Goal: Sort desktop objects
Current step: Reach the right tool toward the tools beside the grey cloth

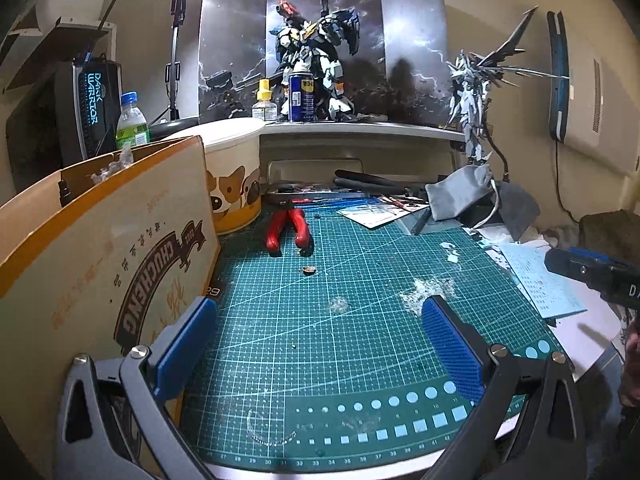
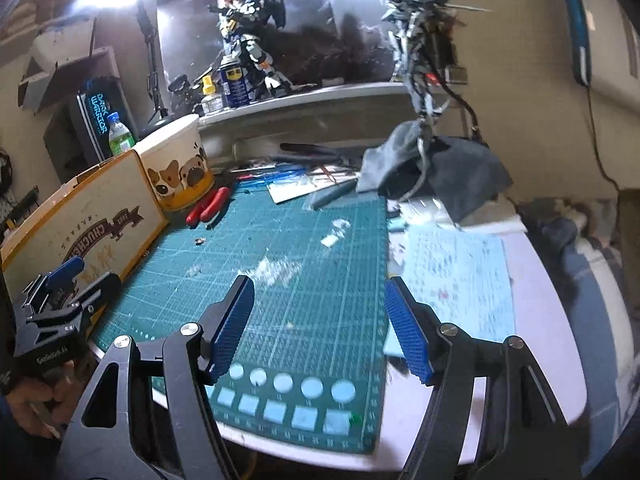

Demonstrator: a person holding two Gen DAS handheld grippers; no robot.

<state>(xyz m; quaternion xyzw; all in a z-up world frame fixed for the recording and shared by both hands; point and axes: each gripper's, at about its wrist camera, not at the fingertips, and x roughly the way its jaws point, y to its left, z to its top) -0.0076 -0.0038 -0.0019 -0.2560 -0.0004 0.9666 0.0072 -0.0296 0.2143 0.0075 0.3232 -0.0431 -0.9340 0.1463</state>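
Blue-padded, our left gripper (image 1: 320,344) and right gripper (image 2: 320,328) both hang with jaws apart, nothing between them, above the green cutting mat (image 1: 360,340). Red-handled pliers (image 1: 289,229) lie far left, beside the dog-print tub (image 1: 234,172).

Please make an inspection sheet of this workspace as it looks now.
Surface: green gridded cutting mat, scattered with white scraps.
Job's things: red-handled pliers at the mat's far edge; brown cardboard box along its left side.
Clutter: dog-print round tub, grey fabric pouch, pale blue printed sheet.
Grippers: left gripper open, empty; right gripper open, empty.
Cables: black cable down the right wall.
Surroundings: shelf with blue spray can and robot models.
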